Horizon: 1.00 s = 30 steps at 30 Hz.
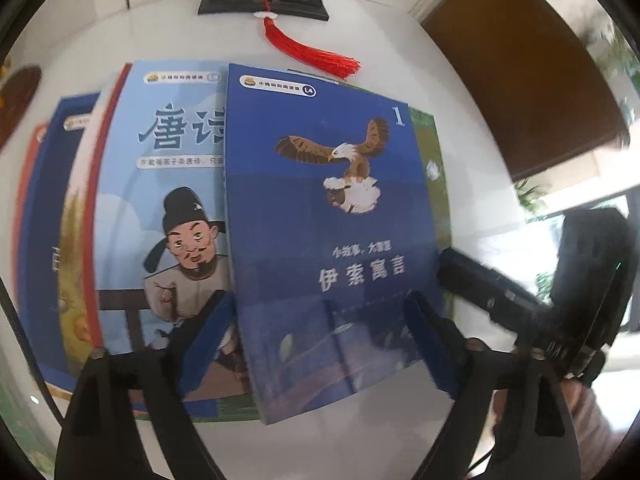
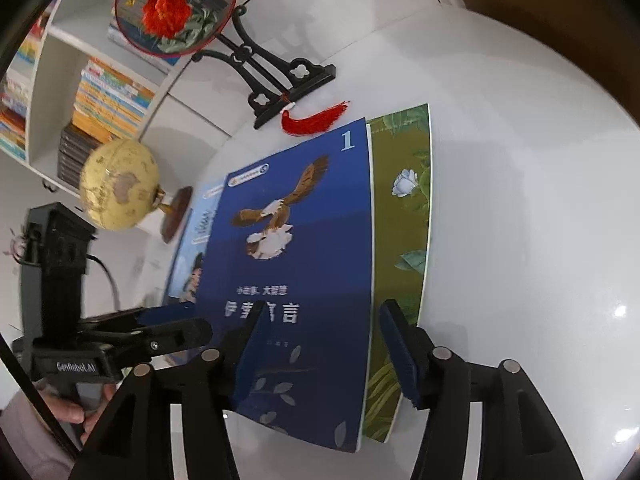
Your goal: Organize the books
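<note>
On glossy white table [image 2: 520, 200], overlapping books [image 1: 328, 200], bookshelf [image 2: 100, 100] behind; both grippers [image 1: 320, 340] [image 2: 320, 352] agape.

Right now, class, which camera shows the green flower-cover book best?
The right wrist view: the green flower-cover book shows a long strip with its white flower, beside the blue eagle book. The left wrist view shows only a sliver behind that blue book.

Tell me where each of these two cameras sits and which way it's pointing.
Left wrist: sits on the left tool, looking forward over the eagle book and the poet book; the right tool shows at its right.
Right wrist: sits on the right tool, looking along the eagle book toward a globe and bookshelf; the left tool and a hand show.
Shared: eagle book, red tassel.
</note>
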Tool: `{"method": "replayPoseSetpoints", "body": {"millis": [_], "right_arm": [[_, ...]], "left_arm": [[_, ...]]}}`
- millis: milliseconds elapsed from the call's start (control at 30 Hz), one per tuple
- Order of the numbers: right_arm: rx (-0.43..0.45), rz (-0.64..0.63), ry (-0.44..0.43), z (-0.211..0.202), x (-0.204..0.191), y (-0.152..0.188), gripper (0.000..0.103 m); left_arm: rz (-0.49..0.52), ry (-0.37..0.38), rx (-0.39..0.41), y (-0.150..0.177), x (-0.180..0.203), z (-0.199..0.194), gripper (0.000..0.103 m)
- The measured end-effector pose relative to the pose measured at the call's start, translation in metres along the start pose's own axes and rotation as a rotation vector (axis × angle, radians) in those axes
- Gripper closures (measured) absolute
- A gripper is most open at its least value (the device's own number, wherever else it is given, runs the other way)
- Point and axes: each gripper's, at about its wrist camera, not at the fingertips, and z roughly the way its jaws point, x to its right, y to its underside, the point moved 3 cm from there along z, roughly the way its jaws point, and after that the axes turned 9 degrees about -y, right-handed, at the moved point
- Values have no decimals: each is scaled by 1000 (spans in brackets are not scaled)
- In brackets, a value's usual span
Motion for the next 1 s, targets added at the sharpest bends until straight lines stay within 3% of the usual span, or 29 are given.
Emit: {"method": "replayPoseSetpoints", "body": {"millis": [300,433,500,533,567,600,633,667,733,767,833,900,933,1000], "right_arm": [[22,25,-111,2,-2,0,20],[-8,50,-136,5,-3,-5,17],[-51,72,-171,4,-1,-6,23],[-36,80,-206,-2,1,-6,39],[-1,89,-255,-10,3,-6,62],[41,111,-335,-20,5,-6,75],[62,147,-436,-26,5,-6,89],[47,158,-471,-25,3,-5,89],[18,115,-419,-19,-4,-3,89],[13,109,-417,-16,-6,-4,89],[31,142,-421,-13,-5,-7,89],[59,102,-309,-18,-4,-12,88],[68,92,-284,-23,-3,-14,84],[44,89,-178,-27,5,-14,64]], "left_arm": [[19,-16,5,0,13,2,9],[14,-83,39,-2,20,1,15],[3,-78,113,-2,19,-11,21],[-26,-24,149,-2,16,-19,23],[-56,49,171,-2,14,-26,35],[-79,133,169,-2,14,-29,54],[-74,169,154,-2,16,-27,57],[-44,143,141,-2,21,-23,57],[45,-1,123,0,31,-9,57],[51,-4,108,1,33,-3,58],[-4,65,103,1,26,-5,60],[-55,96,107,0,21,-6,62],[-60,91,105,2,17,-5,64],[-58,95,89,4,16,0,67]]}}
